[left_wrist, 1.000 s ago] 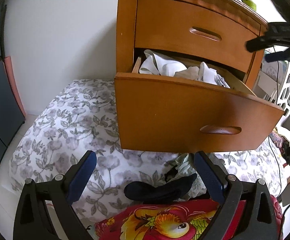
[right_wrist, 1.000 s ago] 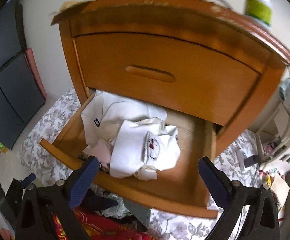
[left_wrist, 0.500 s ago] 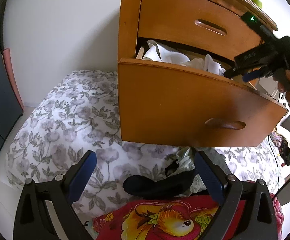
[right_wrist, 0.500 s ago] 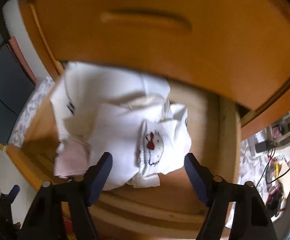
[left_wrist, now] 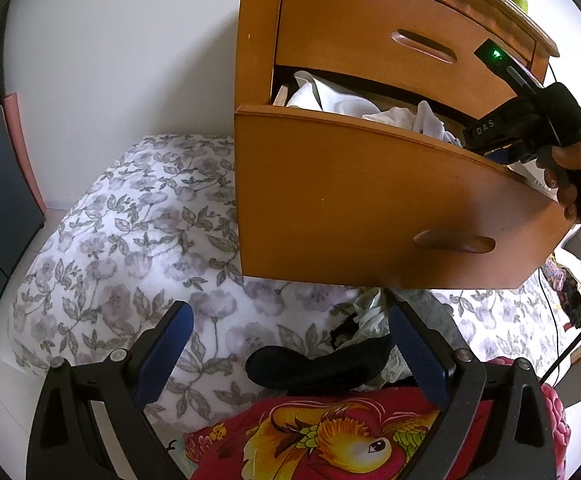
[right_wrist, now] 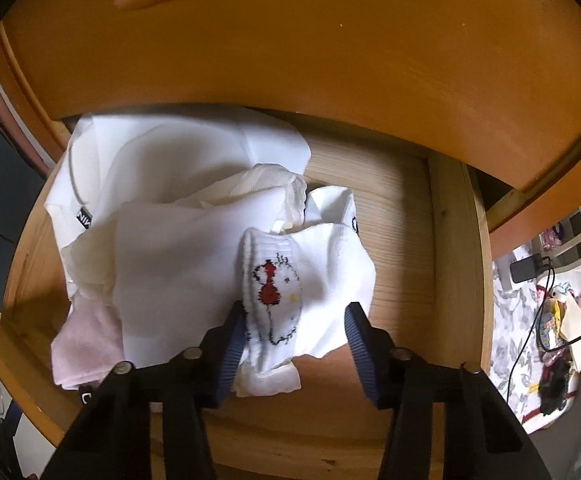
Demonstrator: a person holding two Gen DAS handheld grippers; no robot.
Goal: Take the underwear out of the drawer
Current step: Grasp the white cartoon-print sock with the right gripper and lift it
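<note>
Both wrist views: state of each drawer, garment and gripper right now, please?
Lower drawer: pulled open, clothes inside.
Upper drawer: shut.
White cartoon-print garment: in the lower drawer, between the right jaws, not lifted.
White clothes pile: crumpled in the drawer.
Right gripper: open, jaws straddling the garment.
Left gripper: open, empty, over the bed.

Drawer (right_wrist: 430, 216) glossy varnished wood outside, raw inside; underwear (right_wrist: 310, 276) soft white knit cloth.
</note>
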